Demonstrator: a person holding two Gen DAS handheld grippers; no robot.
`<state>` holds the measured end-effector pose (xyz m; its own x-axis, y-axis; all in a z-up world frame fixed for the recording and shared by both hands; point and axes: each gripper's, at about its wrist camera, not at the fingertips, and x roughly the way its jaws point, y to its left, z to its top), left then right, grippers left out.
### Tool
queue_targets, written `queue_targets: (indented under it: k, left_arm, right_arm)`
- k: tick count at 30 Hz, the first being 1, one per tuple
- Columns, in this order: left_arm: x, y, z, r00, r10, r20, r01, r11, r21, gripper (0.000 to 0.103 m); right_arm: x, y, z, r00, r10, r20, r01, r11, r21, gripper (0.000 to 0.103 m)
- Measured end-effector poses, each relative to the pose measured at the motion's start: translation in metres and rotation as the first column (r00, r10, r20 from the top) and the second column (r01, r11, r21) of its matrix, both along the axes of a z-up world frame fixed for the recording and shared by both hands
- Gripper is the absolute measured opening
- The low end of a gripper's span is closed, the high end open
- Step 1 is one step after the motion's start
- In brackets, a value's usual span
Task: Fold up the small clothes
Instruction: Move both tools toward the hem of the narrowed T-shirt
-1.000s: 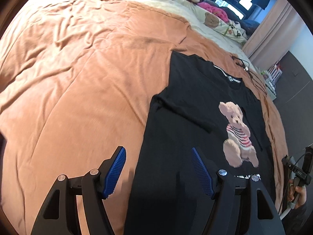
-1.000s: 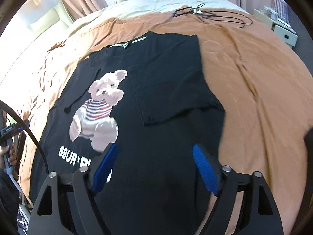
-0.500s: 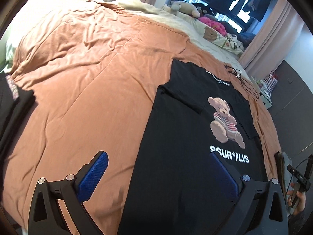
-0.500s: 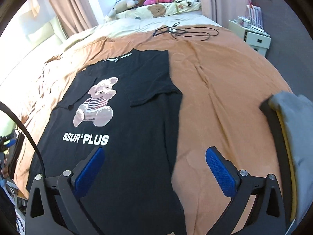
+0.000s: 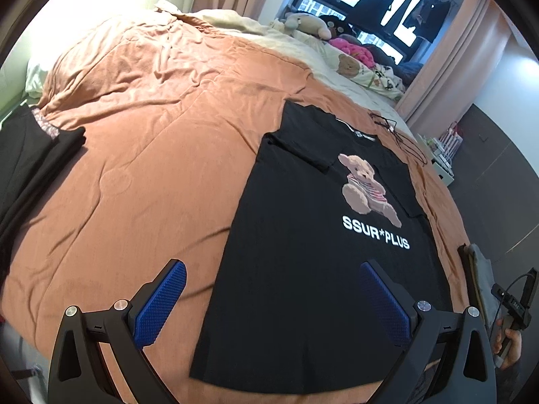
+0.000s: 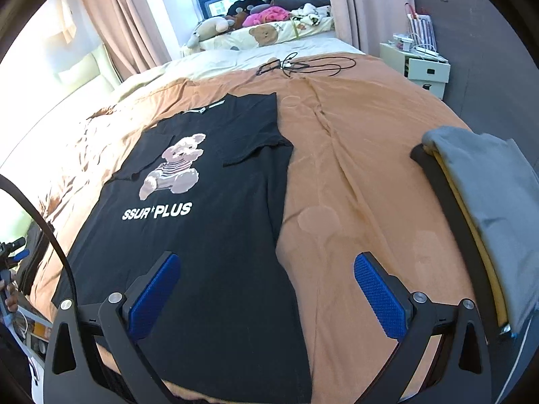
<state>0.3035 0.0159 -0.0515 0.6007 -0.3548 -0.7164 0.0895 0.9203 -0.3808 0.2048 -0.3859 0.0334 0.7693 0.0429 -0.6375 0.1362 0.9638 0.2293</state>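
A black T-shirt [image 5: 303, 252] with a teddy bear print and white "SSUR*PLUS" letters lies flat, face up, on the orange bedspread [image 5: 151, 134]. Both sleeves are folded inward over its chest. It also shows in the right wrist view [image 6: 202, 235]. My left gripper [image 5: 273, 296] is open and empty, held above the shirt's lower left hem. My right gripper [image 6: 266, 289] is open and empty, above the shirt's lower right edge. Neither touches the cloth.
Folded dark clothes [image 5: 23, 168] lie at the bed's left edge. A stack with a grey garment [image 6: 488, 195] on top sits at the right edge. Black cables [image 6: 303, 65] lie beyond the collar. Stuffed toys [image 6: 256, 17] and a white bedside unit [image 6: 424, 70] stand further back.
Both grippers have pulled back and up from the shirt's upper half toward its hem, and their jaws have opened wider. The shirt has not moved.
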Motion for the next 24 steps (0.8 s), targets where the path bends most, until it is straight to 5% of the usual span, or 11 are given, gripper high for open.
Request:
queue_targets:
  k: [9, 16, 24]
  left_arm:
    - [-0.046, 0.013, -0.023, 1.000, 0.006, -0.018, -0.006, 1.000, -0.009, 0.097]
    - [-0.066, 0.032, -0.050, 0.997, 0.030, -0.066, -0.032, 0.999, -0.033, 0.067]
    - [-0.072, 0.044, -0.086, 0.991, 0.036, -0.132, -0.048, 0.994, -0.093, 0.055]
  right_arm:
    - [-0.052, 0.003, -0.026, 1.000, -0.005, 0.013, 0.004, 0.999, 0.033, 0.103]
    - [-0.075, 0.000, -0.046, 1.000, -0.015, 0.001, 0.015, 0.997, 0.075, 0.101]
    - [-0.084, -0.007, -0.069, 0.999, -0.038, -0.033, 0.043, 0.989, 0.138, 0.095]
